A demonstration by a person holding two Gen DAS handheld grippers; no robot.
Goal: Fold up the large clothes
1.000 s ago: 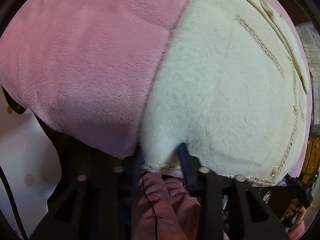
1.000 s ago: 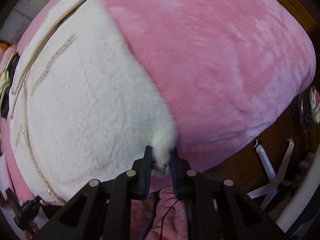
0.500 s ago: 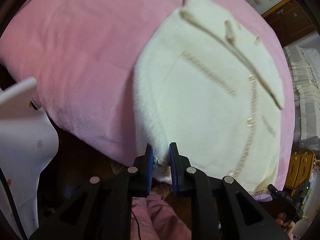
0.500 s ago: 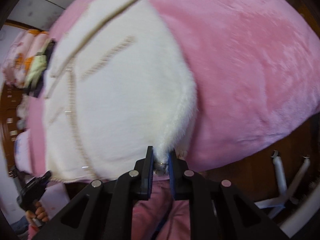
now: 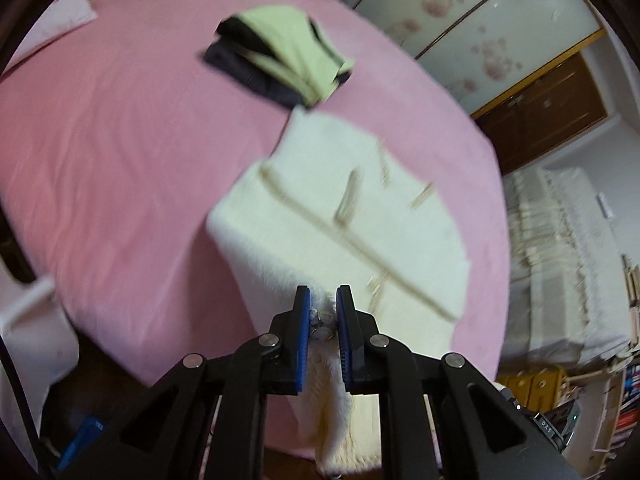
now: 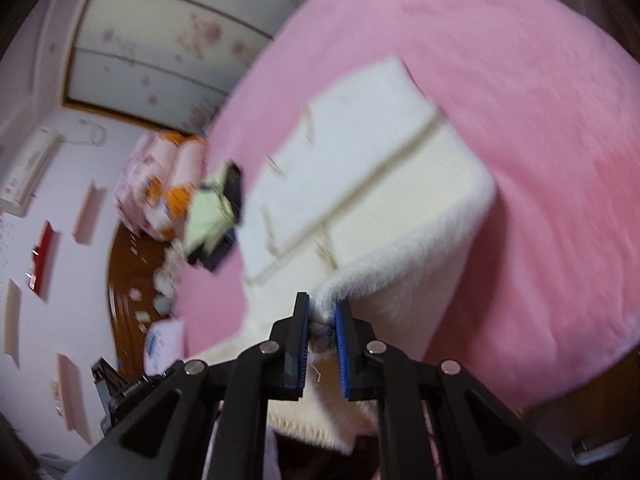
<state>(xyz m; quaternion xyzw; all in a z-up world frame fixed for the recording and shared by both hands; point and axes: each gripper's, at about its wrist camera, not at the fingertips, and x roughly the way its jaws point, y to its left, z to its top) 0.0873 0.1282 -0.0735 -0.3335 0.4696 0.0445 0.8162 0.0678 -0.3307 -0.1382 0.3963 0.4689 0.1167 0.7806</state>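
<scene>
A fluffy cream jacket (image 5: 340, 208) with beige trim lies on a pink bed cover (image 5: 120, 140), its near hem lifted off the bed. My left gripper (image 5: 323, 304) is shut on one corner of that hem, and fabric hangs down below its pads. In the right wrist view the same cream jacket (image 6: 360, 168) rises from the pink bed cover (image 6: 540, 140) toward my right gripper (image 6: 322, 312), which is shut on the other hem corner. Both views are blurred by motion.
A folded pale green and dark garment (image 5: 280, 52) lies further back on the bed, next to the jacket's far end. Pink patterned bedding (image 6: 160, 184) is piled at the head of the bed. Sliding doors (image 5: 480, 28) and stacked white linen (image 5: 560, 248) stand beyond the bed.
Both grippers have risen and tilted up, lifting the jacket's near hem off the bed. The left jaws, wider a second ago, have closed onto the hem. The far bed and room have come into view.
</scene>
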